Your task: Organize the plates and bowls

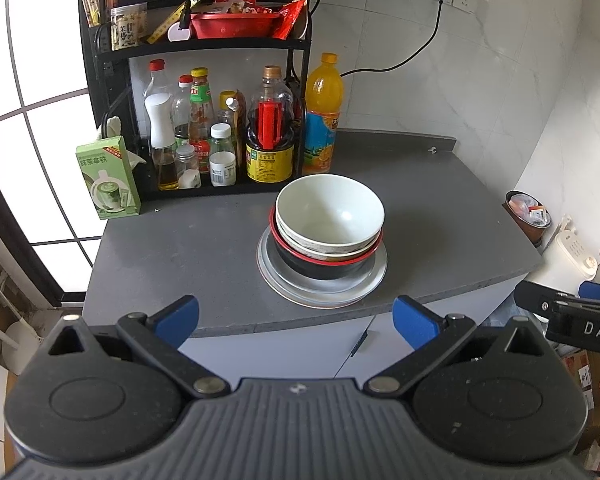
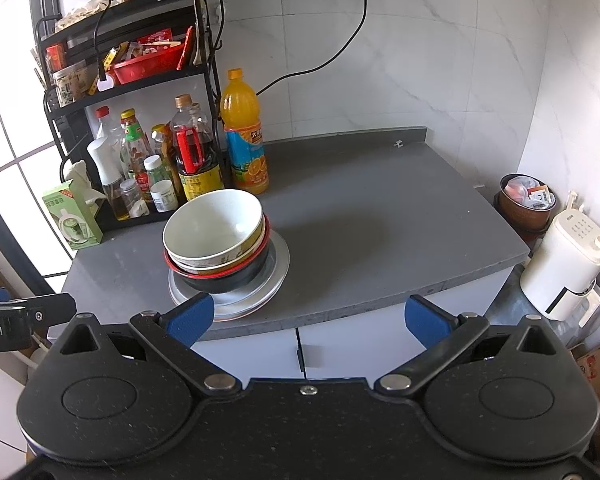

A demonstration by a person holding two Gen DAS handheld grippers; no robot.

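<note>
Left tool [image 1: 296,322] and right tool [image 2: 308,318] held wide, empty, short of the surface [image 1: 204,248]. Bowl stack [image 1: 328,224] on plates [image 1: 324,290]: dead ahead of left, ahead-left of right; left judged nearer.

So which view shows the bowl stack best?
The left wrist view: the bowl stack sits centred and unobstructed on its plates. In the right wrist view it sits left of centre, a blue pad overlapping the plates' near rim.

Black rack [image 1: 204,48] with sauce bottles [image 1: 204,128]; orange juice bottle [image 1: 323,116] beside; green carton [image 1: 108,178] left; white appliance [image 2: 564,264] right.
</note>
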